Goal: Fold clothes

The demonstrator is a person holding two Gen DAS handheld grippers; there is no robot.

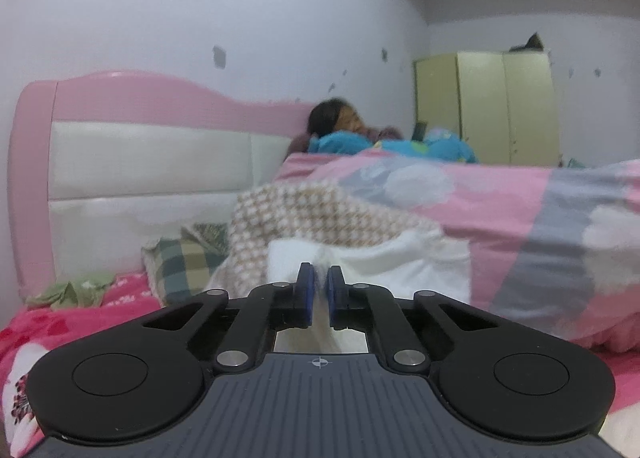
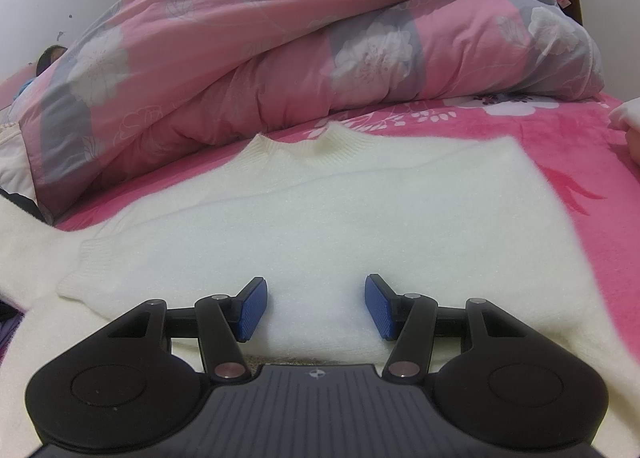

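Sweater: white knit sweater (image 2: pixel 320 218) lies flat on the pink blanket (image 2: pixel 580 146), filling the centre and lower half of the right wrist view, collar toward the top; spread out this way, judging by the task, so it can be folded in panels.
Sleeve: one sleeve is already laid across the body, its ribbed cuff at centre left of that view (a first fold, it seems).
Left gripper: left gripper (image 1: pixel 319 290) sits at lower centre of its view, jaws pinched together on a fold of white fabric (image 1: pixel 360 258), probably the sweater's other side, gripped so it can be carried over.
Right gripper: right gripper (image 2: pixel 316 308) hangs at lower centre of its view, jaws apart, nothing between the pads; it tilts down over the hem, likely waiting to pin or take it.
Duvet: pink and grey flowered duvet (image 2: pixel 280 38) is heaped across the top of the right view, leaving room.
Background: a person lies beside the pink headboard (image 1: pixel 120 98) in the left view.
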